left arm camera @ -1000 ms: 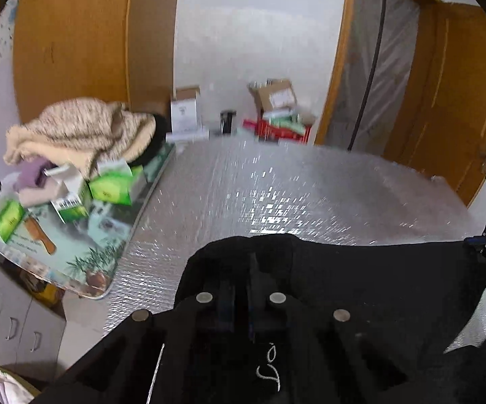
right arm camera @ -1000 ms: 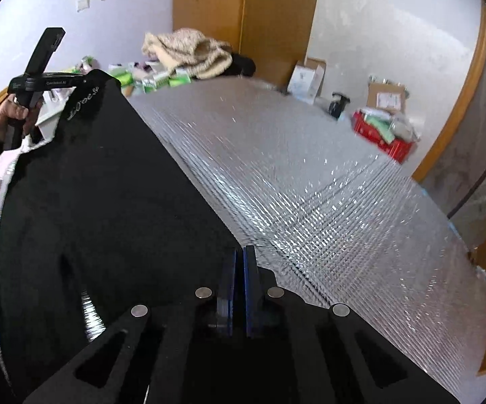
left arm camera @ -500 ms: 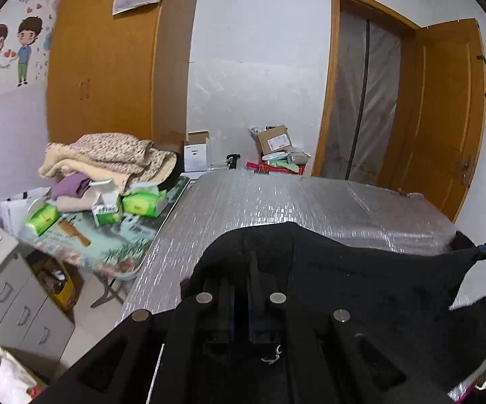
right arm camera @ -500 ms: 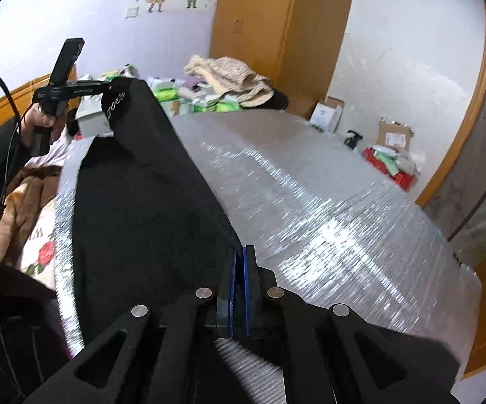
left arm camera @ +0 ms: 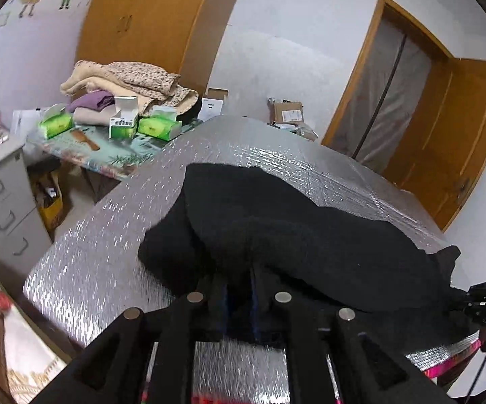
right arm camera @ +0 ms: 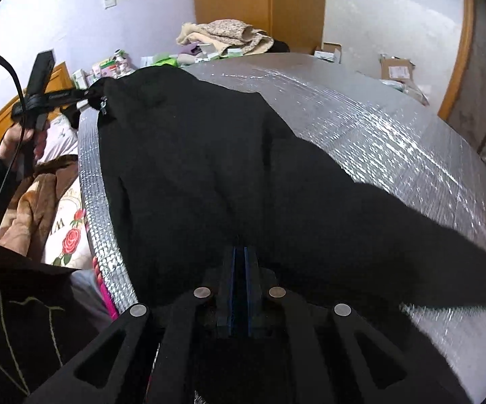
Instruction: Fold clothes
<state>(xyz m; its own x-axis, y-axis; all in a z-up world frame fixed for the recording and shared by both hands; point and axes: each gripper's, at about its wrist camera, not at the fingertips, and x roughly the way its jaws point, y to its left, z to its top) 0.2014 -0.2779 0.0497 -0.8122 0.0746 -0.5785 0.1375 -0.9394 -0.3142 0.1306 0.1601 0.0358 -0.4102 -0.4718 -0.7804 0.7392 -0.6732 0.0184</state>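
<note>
Since the earlier frame, the black garment (right arm camera: 229,168) has come down from hanging in the air and now lies spread over the silver foil-covered counter (right arm camera: 394,134)

Its cloth drapes in soft folds across the near half of the counter, one edge running along the counter's near rim; the left hand-held gripper (left arm camera: 239,286) is clamped on one corner, with cloth bunched between its fingers, and the right hand-held gripper (right arm camera: 240,259) has its blue-lined fingers pressed together on the opposite corner. In the right wrist view a hand (right arm camera: 17,138) grips the left tool's handle beside a flowered blanket (right arm camera: 64,222). Past the counter's far end, a side table carries green tissue packs (left arm camera: 157,126) and a pile of folded blankets (left arm camera: 132,79)
</note>
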